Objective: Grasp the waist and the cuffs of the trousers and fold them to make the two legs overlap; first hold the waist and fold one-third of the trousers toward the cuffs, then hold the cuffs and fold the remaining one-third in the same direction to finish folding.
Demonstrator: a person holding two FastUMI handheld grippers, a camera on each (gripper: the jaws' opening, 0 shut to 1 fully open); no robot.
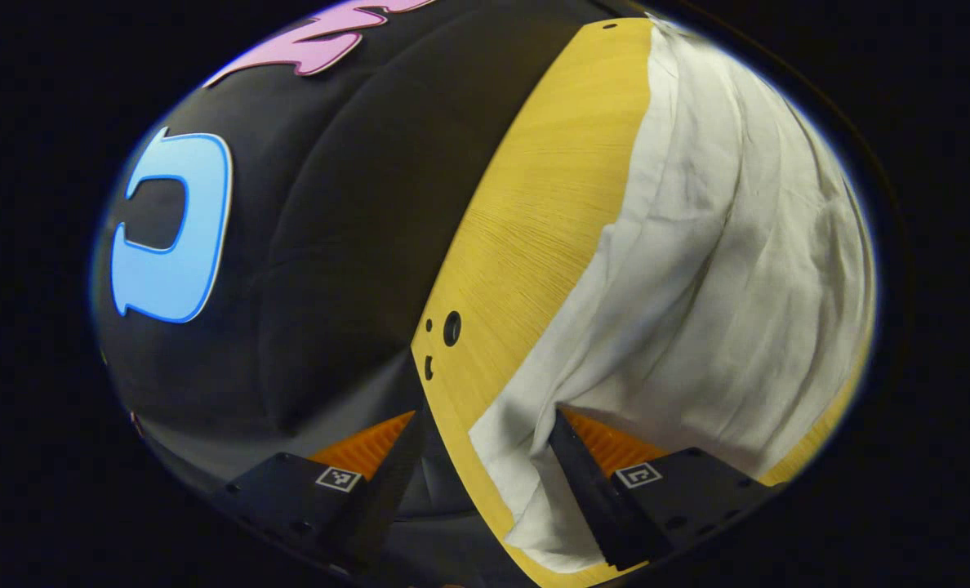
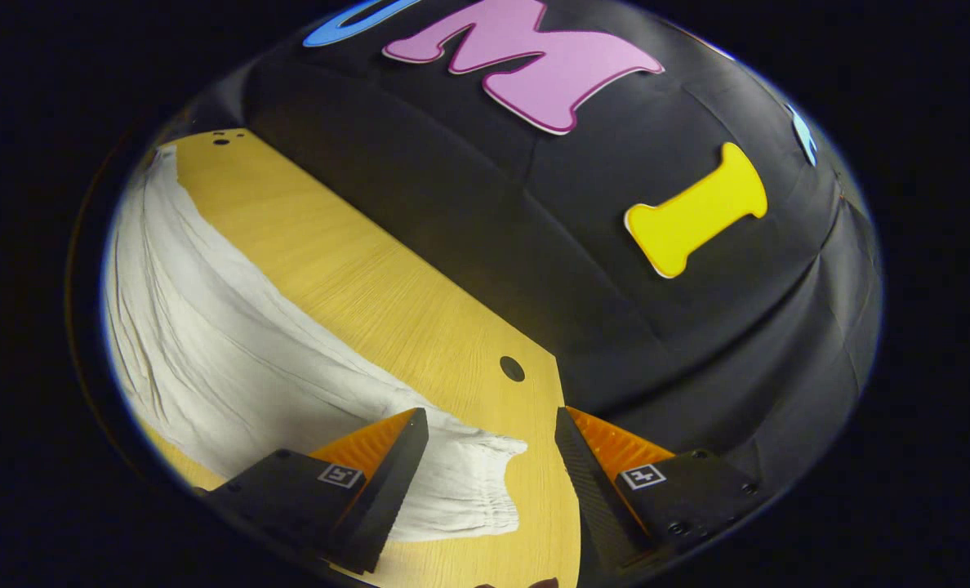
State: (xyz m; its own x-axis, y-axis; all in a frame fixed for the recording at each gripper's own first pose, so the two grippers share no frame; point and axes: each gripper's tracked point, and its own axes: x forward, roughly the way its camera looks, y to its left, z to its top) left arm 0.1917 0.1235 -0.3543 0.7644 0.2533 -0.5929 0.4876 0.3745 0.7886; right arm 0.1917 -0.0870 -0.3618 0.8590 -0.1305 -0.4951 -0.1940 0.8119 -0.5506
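- Step in hand, my guess: the very start, lining up to grab the ends of the trousers (image 1: 722, 269) for the legs-overlap fold; nothing is gripped yet.
- The trousers lie spread on the bench (image 1: 534, 220), wrinkled. In the left gripper view they run ahead and to the right of my left tongs (image 1: 485, 482).
- Left tongs: wide apart, holding nothing. One end of the cloth sits in the gap; the right finger overlaps the fabric's edge and the left finger hangs off the bench edge. Cannot tell whether it touches the cloth or hovers just above.
- Which end that is, cuff or waist, I cannot tell.
- Right tongs (image 2: 491, 482): also wide apart, empty. The gathered, elastic-looking end (image 2: 477, 490) lies between the fingers, nearer the left one, with bare bench towards the right finger.
- From there the cloth runs off ahead-left of the right tongs.
- Next move needs: each pair of tongs to go lower and further onto its end, then close on the fabric, pinching the full thickness so nothing slips when lifted.
- Risk: catching only the edge of the cloth.
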